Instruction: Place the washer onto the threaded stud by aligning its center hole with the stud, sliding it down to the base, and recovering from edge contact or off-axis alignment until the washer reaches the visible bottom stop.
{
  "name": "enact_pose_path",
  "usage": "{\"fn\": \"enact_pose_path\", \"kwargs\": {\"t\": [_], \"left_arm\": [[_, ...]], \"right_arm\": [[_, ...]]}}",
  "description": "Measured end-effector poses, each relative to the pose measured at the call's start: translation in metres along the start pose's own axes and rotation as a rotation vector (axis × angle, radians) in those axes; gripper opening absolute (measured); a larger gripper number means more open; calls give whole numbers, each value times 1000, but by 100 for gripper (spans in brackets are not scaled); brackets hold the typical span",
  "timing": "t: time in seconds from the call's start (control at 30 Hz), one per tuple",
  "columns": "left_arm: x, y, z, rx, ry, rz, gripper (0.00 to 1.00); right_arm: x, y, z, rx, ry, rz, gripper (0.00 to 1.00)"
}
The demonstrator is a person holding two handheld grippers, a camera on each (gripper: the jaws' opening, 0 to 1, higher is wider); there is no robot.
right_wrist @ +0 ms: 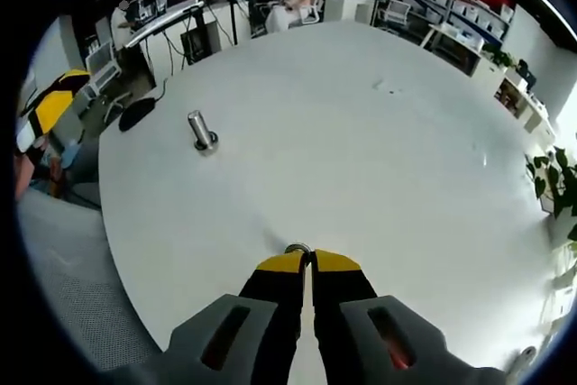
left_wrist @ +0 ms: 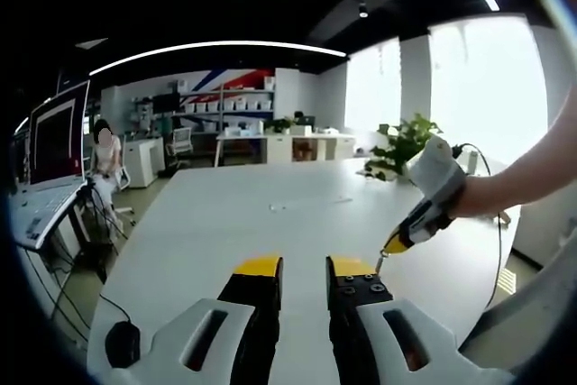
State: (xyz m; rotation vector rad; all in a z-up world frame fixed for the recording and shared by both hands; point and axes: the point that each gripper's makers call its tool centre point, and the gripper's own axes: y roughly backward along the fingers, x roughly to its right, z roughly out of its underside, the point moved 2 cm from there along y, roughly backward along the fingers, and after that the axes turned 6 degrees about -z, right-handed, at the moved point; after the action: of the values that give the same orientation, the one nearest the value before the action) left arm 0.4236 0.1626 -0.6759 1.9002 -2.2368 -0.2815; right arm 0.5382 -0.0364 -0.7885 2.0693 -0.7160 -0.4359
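White and wide, the table (right_wrist: 379, 160) sits in an open office with desks, shelves and a plant beyond it. The right gripper (right_wrist: 311, 261) has its jaws together on the washer (right_wrist: 297, 248), of which a small metal arc peeks out at the tips, just above the tabletop. The stud (right_wrist: 201, 129) stands upright on its round base, ahead and to the left of that gripper and well apart from it; its long axis is vertical, so the washer will need to come level over its top before sliding down. The left gripper (left_wrist: 304, 268) hangs over the table with jaws apart and nothing between them. From it, the right gripper (left_wrist: 393, 244) shows ahead to the right, tips down near the table. No washer is on the stud yet, so the carry across looks like the step in hand.
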Motion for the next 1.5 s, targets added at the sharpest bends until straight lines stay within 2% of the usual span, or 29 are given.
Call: {"fn": "enact_pose_path", "kwargs": {"t": [0.63, 1.5], "left_arm": [[-3, 0, -1, 2, 5, -7, 17], [-4, 0, 0, 0, 7, -7, 17]], "right_arm": [[-1, -8, 4, -40, -19, -20, 5], [0, -7, 1, -28, -62, -22, 5]]}}
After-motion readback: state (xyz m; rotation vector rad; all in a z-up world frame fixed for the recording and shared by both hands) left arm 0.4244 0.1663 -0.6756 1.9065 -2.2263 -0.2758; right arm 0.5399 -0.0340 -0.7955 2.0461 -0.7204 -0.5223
